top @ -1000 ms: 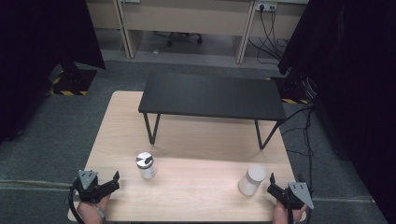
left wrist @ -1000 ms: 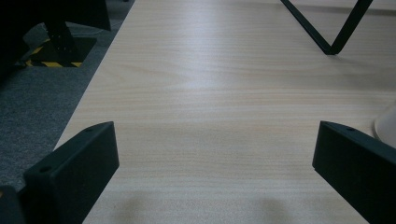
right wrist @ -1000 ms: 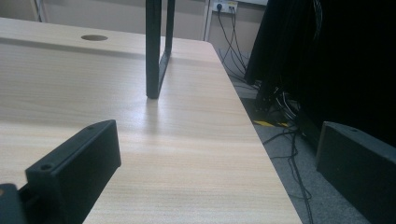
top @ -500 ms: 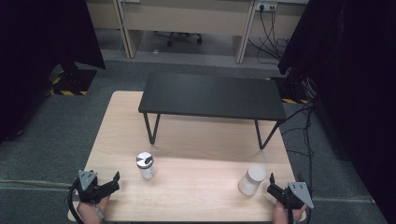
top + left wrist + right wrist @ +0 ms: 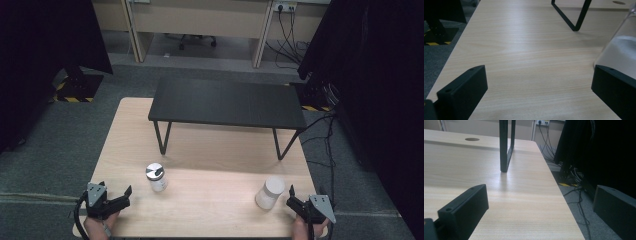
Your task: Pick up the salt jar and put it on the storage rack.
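High view: left claw (image 5: 120, 196) rests at the near left corner of the desk (image 5: 210, 150), jaws spread and empty. Right claw (image 5: 292, 199) sits at the near right corner, likewise spread and holding nothing. A clear jar with a metal lid (image 5: 155, 176) stands upright just ahead and to the right of the left claw; in the left gripper view its glass wall (image 5: 621, 52) rises just behind the right jaw, close but not between the jaws. A white cylindrical container (image 5: 270, 192) stands just beside the right claw, on its left. A black riser shelf (image 5: 227, 102) spans the desk farther ahead.

Risks, judged: either vessel sits off the claw's centreline, so a straight advance could clip it with one jaw and tip or skid it. The right claw's outer jaw hangs past the desk edge; a knocked container might roll off.
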Action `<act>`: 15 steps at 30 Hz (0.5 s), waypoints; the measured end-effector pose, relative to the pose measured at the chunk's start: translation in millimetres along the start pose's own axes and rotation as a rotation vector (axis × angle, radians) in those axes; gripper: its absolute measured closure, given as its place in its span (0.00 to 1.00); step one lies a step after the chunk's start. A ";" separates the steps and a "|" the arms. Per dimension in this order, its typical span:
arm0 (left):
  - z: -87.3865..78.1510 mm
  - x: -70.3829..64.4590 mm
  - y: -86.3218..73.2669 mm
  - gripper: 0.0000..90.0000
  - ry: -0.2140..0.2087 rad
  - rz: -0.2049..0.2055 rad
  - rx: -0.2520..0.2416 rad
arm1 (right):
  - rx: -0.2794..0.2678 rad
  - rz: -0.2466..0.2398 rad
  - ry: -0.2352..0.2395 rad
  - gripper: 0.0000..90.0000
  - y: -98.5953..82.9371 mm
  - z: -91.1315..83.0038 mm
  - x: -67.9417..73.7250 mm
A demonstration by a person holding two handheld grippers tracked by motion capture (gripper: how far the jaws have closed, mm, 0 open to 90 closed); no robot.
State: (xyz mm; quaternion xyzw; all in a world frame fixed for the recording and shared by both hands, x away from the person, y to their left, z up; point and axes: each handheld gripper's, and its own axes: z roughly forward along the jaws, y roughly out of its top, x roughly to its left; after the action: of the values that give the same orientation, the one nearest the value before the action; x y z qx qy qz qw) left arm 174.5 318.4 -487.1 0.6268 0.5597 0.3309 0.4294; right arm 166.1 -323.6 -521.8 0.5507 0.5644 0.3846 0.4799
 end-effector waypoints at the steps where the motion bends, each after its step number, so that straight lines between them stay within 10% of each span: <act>1: 0.0 0.0 0.0 0.00 0.000 0.000 0.000 | 0.000 -0.001 0.000 0.00 -0.1 0.1 0.0; 15: -9.5 -6.8 -1.4 0.00 -0.108 0.050 -0.063 | -0.007 0.010 0.005 0.00 -1.1 -0.6 -1.7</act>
State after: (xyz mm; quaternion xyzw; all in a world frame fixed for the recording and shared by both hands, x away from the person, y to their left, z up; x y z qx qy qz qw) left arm 164.4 313.3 -484.0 0.6437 0.5092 0.3246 0.4700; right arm 165.1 -325.3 -522.5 0.5511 0.5613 0.3903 0.4785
